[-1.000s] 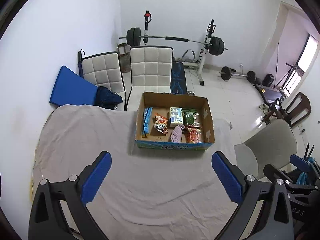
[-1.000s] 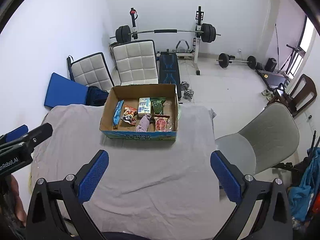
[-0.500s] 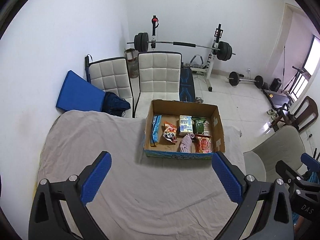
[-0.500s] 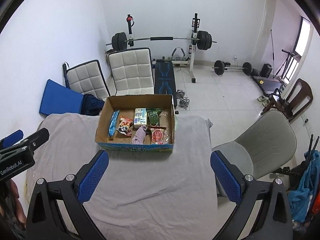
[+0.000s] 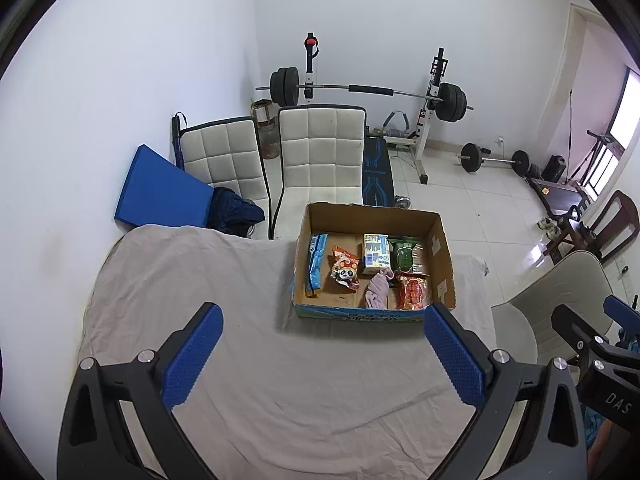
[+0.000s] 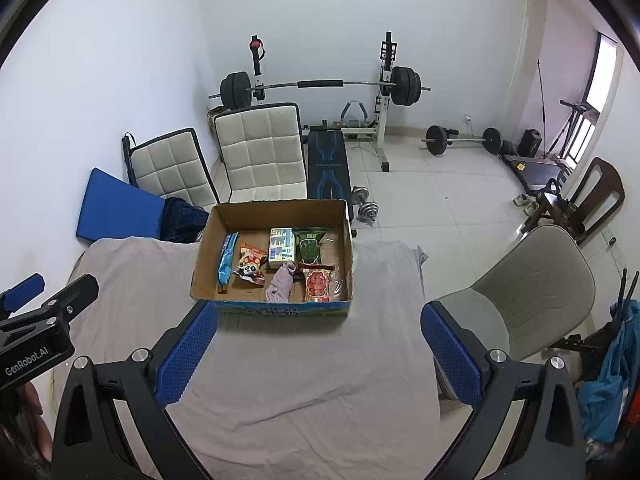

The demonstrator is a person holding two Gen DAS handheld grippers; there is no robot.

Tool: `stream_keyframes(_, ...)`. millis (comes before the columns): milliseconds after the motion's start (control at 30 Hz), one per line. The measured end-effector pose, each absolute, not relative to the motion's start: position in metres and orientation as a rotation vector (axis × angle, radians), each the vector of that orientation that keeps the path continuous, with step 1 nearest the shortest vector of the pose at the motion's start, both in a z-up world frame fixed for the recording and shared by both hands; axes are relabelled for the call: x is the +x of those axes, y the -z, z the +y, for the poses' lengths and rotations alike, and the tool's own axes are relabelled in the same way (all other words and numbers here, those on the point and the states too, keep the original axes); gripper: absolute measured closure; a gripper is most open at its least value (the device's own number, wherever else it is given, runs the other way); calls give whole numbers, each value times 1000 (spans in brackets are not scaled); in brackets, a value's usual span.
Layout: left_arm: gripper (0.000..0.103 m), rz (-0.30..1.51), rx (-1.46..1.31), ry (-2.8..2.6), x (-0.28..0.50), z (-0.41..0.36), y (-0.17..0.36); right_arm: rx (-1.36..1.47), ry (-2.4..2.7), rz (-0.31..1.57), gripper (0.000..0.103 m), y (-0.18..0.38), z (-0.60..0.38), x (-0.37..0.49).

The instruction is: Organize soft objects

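An open cardboard box (image 5: 302, 256) (image 6: 206, 256) stands at the far side of a table covered with a grey cloth (image 5: 224, 280) (image 6: 320, 360). In it lie a blue packet (image 5: 316, 264), a panda snack bag (image 5: 346, 270), a white and blue pack (image 5: 376, 254), a green packet (image 5: 404, 254), a red packet (image 5: 414, 290) and a crumpled pink cloth (image 5: 378, 290) (image 6: 280, 282). My left gripper (image 5: 324, 352) is open and empty, high above the near cloth. My right gripper (image 6: 318, 348) is open and empty, likewise well short of the box.
Two white padded chairs (image 5: 320, 160) and a blue mat (image 5: 160, 192) stand behind the table. A beige chair (image 6: 528, 280) is at the table's right side. A barbell rack (image 6: 320, 88), dumbbells and a wooden chair (image 6: 596, 196) are on the tiled floor.
Both grippers have risen and pulled back a little, so the box sits lower in both views and more of the room shows. Both stay open and empty.
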State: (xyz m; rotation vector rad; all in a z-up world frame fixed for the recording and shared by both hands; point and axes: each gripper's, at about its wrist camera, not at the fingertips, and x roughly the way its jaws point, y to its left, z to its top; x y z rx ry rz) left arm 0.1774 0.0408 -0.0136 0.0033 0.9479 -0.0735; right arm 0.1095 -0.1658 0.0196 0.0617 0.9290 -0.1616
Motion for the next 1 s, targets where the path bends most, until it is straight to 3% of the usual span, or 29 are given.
stream_keyframes(1000, 0, 934, 47, 80, 174, 40, 11, 58, 174, 912, 0, -26, -165, 99)
